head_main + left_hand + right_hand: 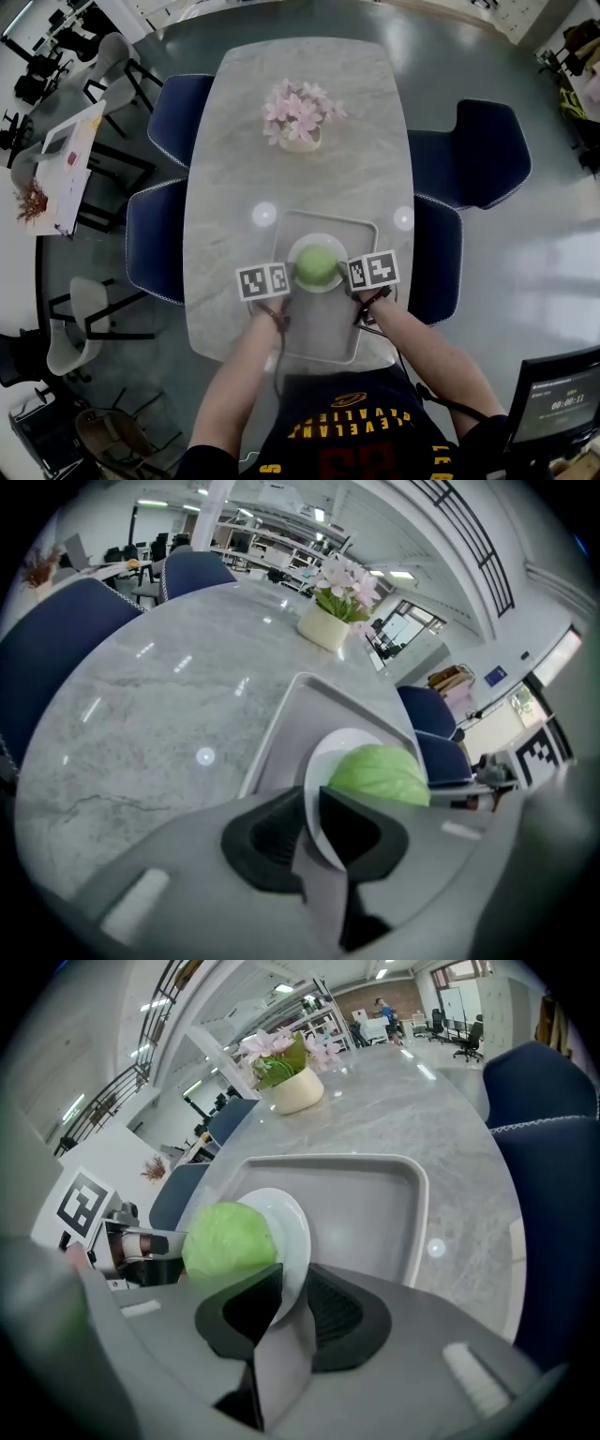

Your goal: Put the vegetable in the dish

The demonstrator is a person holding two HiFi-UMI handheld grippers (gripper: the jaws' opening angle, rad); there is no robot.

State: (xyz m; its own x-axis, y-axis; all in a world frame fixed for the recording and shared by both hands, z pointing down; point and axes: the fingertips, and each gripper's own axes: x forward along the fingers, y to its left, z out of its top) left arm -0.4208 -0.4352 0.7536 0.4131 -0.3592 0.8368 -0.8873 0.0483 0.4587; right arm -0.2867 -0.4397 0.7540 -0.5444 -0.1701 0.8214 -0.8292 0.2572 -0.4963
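Note:
A round green cabbage (317, 264) sits in a white dish (319, 239) over the far half of a grey tray (323, 328). My left gripper (291, 274) is shut on the dish's left rim and my right gripper (347, 272) on its right rim. In the left gripper view the jaws (311, 822) pinch the dish (333, 752) edge, with the cabbage (380, 775) just beyond. The right gripper view shows the jaws (284, 1297) clamped on the dish (281, 1218) beside the cabbage (228, 1239). I cannot tell whether the dish rests on the tray or hangs above it.
A pot of pink flowers (302, 117) stands at the table's far middle. Dark blue chairs (155, 239) flank the marble table (234, 178) on both sides. The tray's raised rim (422, 1194) surrounds the dish.

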